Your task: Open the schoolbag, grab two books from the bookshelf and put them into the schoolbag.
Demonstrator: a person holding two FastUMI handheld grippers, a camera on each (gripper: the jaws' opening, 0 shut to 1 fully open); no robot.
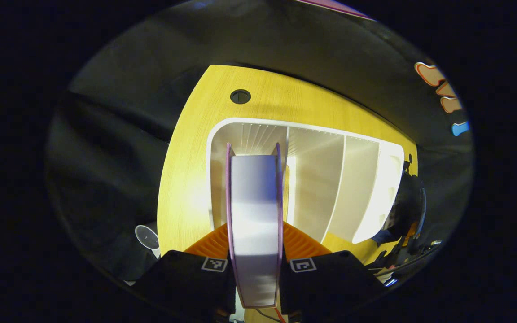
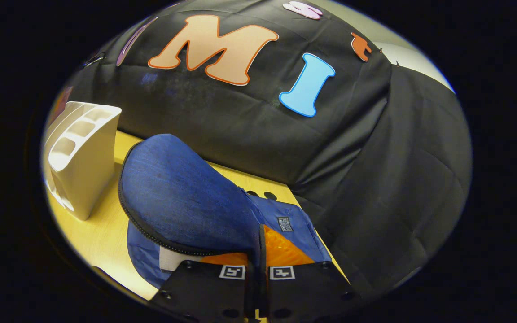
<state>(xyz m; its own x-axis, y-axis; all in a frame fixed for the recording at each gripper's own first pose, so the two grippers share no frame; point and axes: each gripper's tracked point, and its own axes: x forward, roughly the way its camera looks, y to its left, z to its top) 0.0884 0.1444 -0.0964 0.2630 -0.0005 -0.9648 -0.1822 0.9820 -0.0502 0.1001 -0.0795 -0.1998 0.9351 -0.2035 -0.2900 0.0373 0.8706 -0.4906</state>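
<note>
Left gripper (image 1: 255,264) pinches a book (image 1: 255,215) between both fingers, one on each cover. The book stands on edge, its page block faces the camera, and thin purple covers run down both sides. It hangs above the left end compartment of the white bookshelf (image 1: 330,179), a rack with curved dividers sitting on the yellow wooden table (image 1: 186,179). I cannot tell whether the book's far end touches the rack. The other compartments look bare. A round cable hole (image 1: 240,96) sits in the tabletop beyond the rack. A clear plastic cup (image 1: 147,237) shows off the table edge, lower left. Dark gear and cables lie past the right end of the rack — too dim to name.

Right gripper (image 2: 256,264) is pressed together on the blue denim flap (image 2: 182,202) of the schoolbag (image 2: 285,224), holding the zipper-edged flap lifted so it arches up and left. The bag sits on the same table, against the black cloth wall (image 2: 375,179). In the right gripper view the bookshelf (image 2: 81,152) stands just beside the bag, at left — apart from it, a strip of table between.
</note>
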